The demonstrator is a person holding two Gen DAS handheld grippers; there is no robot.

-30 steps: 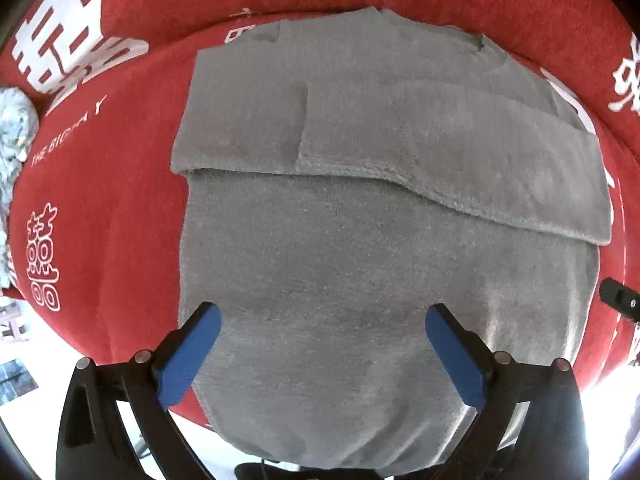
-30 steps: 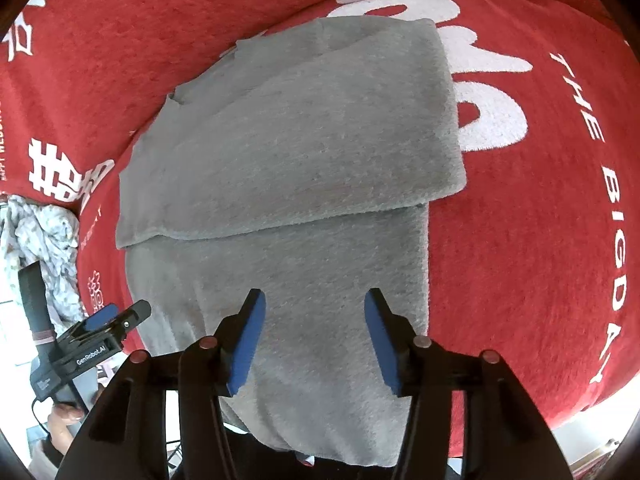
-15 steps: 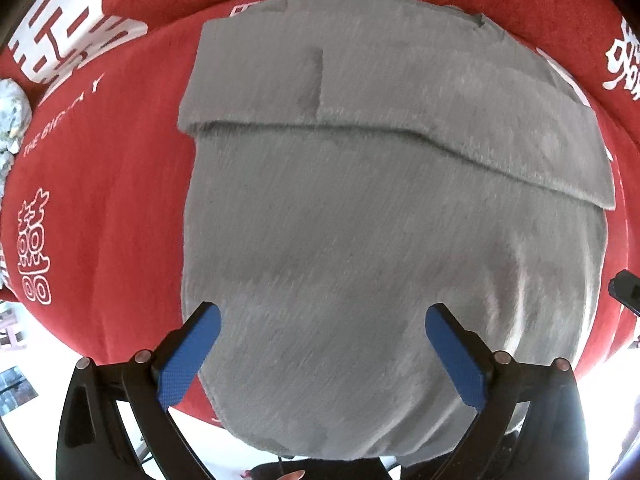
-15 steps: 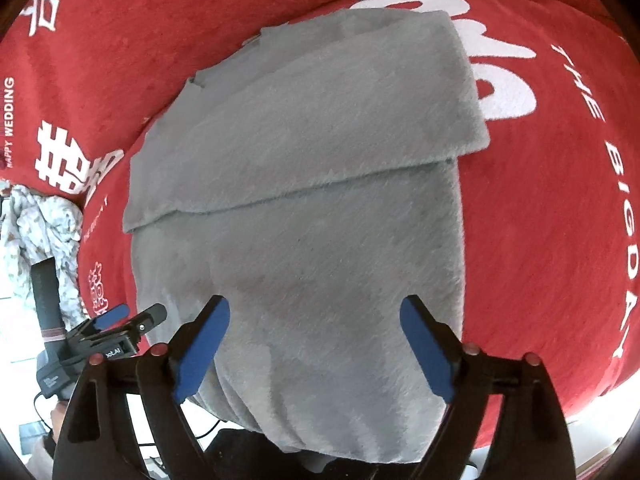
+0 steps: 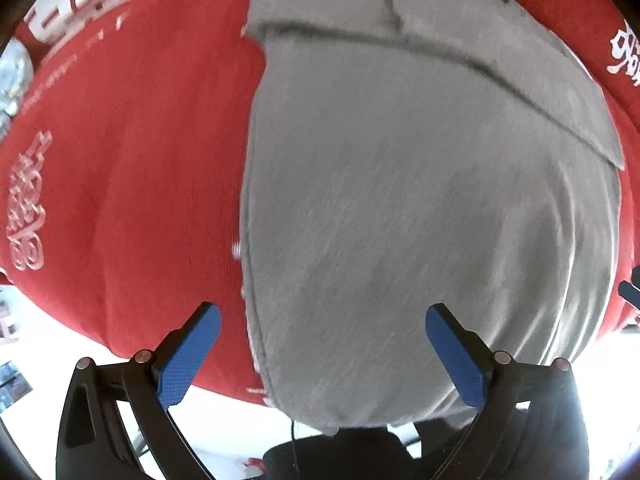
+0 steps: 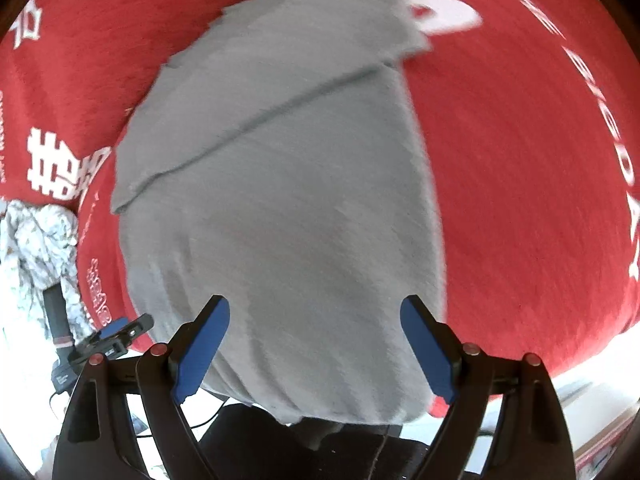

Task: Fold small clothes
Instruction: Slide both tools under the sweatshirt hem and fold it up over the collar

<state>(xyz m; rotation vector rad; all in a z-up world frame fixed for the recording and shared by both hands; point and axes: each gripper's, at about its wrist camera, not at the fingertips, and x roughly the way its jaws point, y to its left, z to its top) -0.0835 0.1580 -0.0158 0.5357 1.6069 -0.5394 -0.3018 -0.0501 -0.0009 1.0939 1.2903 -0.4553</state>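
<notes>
One red cloth (image 5: 120, 184) — white lettering — under grey garment (image 5: 420, 220).

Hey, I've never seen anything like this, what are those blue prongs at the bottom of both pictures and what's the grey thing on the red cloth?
There is no robot here. A person holds a two-finger gripper in each hand, and each gripper carries a wide-angle camera looking forward along its fingers. One picture comes from the left gripper, the other from the right gripper. The blue prongs are the finger pads. Both grippers are open and hold nothing.

The grey thing is a small garment, lying on a red cloth with white lettering. Its far part is already folded over, leaving a fold line across it. Its near end hangs over the surface's edge. In the right view, a pale crumpled fabric lies at the left edge, and the left gripper shows there too.
</notes>
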